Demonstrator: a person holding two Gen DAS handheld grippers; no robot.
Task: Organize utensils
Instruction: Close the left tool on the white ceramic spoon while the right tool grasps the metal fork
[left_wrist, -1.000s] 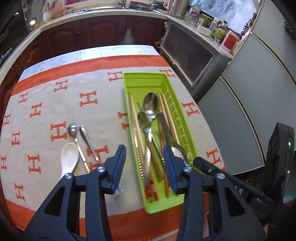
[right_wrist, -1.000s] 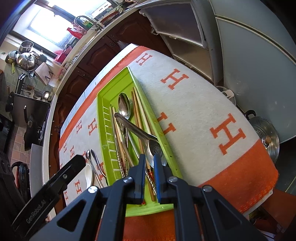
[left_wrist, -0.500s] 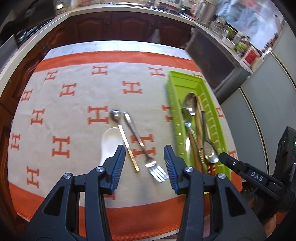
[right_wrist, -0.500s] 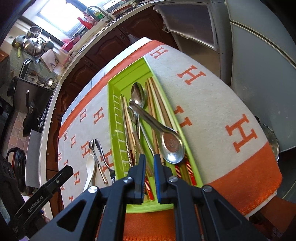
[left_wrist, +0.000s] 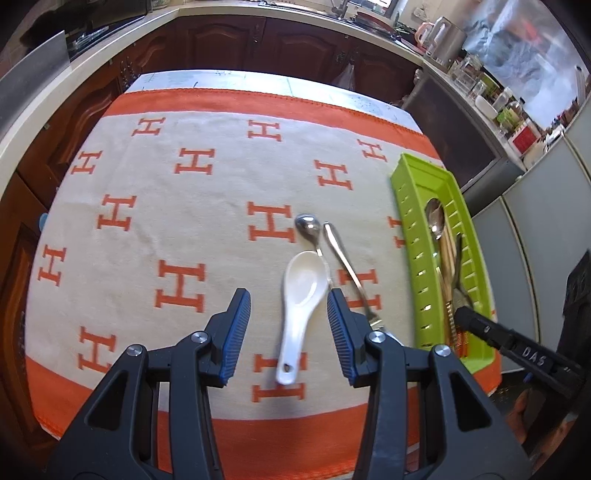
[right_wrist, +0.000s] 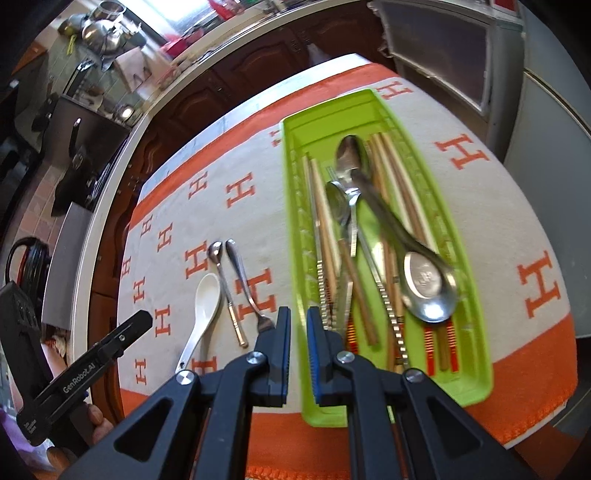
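A white ceramic spoon (left_wrist: 300, 299) lies on the orange-and-cream H-patterned cloth (left_wrist: 184, 206), between the fingers of my open left gripper (left_wrist: 288, 314), which hovers over it. Beside it lie a small metal spoon (left_wrist: 312, 230) and a metal fork (left_wrist: 347, 266). All three also show in the right wrist view: white spoon (right_wrist: 201, 314), small spoon (right_wrist: 225, 288), fork (right_wrist: 245, 284). A green tray (right_wrist: 476, 325) holds chopsticks (right_wrist: 325, 236), several spoons and a large spoon (right_wrist: 424, 280). My right gripper (right_wrist: 298, 332) is nearly shut and empty over the tray's near left rim.
The table ends just past the tray (left_wrist: 408, 206) on the right, with grey cabinets (left_wrist: 546, 221) beyond. Dark wooden cabinets and a counter (left_wrist: 258, 44) run along the far side. The table's near edge is just under both grippers.
My left gripper has swung left from over the tray to over the white spoon. The large spoon left the right gripper and now lies in the tray; the right gripper has pulled back.
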